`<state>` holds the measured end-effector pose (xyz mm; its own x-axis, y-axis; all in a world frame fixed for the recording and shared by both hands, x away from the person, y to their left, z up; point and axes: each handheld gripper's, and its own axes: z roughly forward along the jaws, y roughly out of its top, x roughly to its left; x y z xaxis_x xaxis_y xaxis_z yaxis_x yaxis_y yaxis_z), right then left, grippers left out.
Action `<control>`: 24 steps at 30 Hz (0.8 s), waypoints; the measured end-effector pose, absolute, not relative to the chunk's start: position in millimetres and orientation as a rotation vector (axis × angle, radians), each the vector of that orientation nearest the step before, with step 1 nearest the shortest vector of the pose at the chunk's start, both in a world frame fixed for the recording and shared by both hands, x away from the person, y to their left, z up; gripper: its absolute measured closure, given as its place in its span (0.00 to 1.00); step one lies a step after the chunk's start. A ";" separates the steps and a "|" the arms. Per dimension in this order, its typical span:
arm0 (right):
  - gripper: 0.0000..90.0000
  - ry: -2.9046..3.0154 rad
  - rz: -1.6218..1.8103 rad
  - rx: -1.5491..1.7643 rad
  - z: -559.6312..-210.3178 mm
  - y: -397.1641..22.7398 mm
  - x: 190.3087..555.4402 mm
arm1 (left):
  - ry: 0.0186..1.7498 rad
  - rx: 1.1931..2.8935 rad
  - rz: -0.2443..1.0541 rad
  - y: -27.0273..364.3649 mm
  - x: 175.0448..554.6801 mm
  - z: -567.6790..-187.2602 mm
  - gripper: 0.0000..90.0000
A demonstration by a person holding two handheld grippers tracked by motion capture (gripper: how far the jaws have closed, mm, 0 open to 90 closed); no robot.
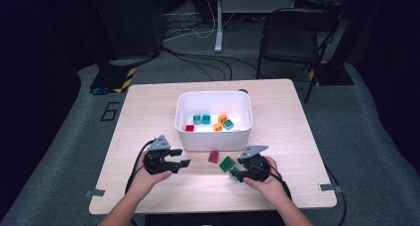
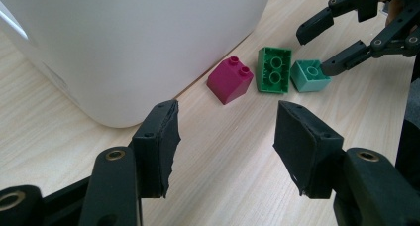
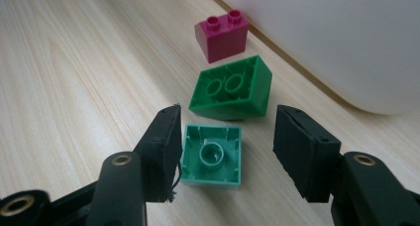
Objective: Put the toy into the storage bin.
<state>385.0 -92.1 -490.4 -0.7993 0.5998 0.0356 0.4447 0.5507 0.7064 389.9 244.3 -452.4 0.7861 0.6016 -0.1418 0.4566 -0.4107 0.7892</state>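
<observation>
From the high view we see a white bin (image 1: 214, 120) standing near the middle of the table (image 1: 148, 112), toward its far edge, with six small bricks inside: two teal, two orange, one green, one red, all too small for us to make out further. Between the bin's near wall and the table's near edge lie a magenta brick (image 1: 214, 156) and a green brick (image 1: 227, 163); the right gripper (image 1: 237, 173) sits just beside the green one, and its jaws and hand cover the third brick there almost wholly. The left gripper (image 1: 184, 163) rests well apart on the left, toward the near edge, jaws spread and holding nothing. In the left gripper view we look between its two parted pads at bare wood; the bin's wall blocks the upper left, and beyond lie three bricks in a row, magenta (image 2: 230, 80), green (image 2: 274, 70) and a mint brick (image 2: 310, 76), with the right gripper (image 2: 319, 50) reaching down over the mint one, its body cut off at the frame's edge. In the right gripper view the mint brick (image 3: 212, 155) lies hollow side up between the open jaws, the left pad at its side and the right pad clear of it, so nothing is gripped; the green brick (image 3: 232, 89) lies tilted just behind, then the magenta one (image 3: 221, 35) near the bin (image 3: 346, 37).
</observation>
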 end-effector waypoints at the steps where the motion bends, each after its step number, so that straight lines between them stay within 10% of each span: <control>1: 0.49 2.582 1.076 0.895 -491.8 -92.0 384.4 | 0.784 2.077 0.202 244.3 390.1 -452.5 0.47; 24: 0.62 2.623 0.989 0.887 -504.6 -89.3 382.7 | 0.793 2.076 0.195 243.9 390.0 -453.4 0.47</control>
<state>382.7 -89.3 -504.6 -0.7997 0.6000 0.0231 0.4658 0.5956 0.6544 390.0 243.9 -453.4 0.7839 0.6026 -0.1494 0.4646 -0.4097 0.7850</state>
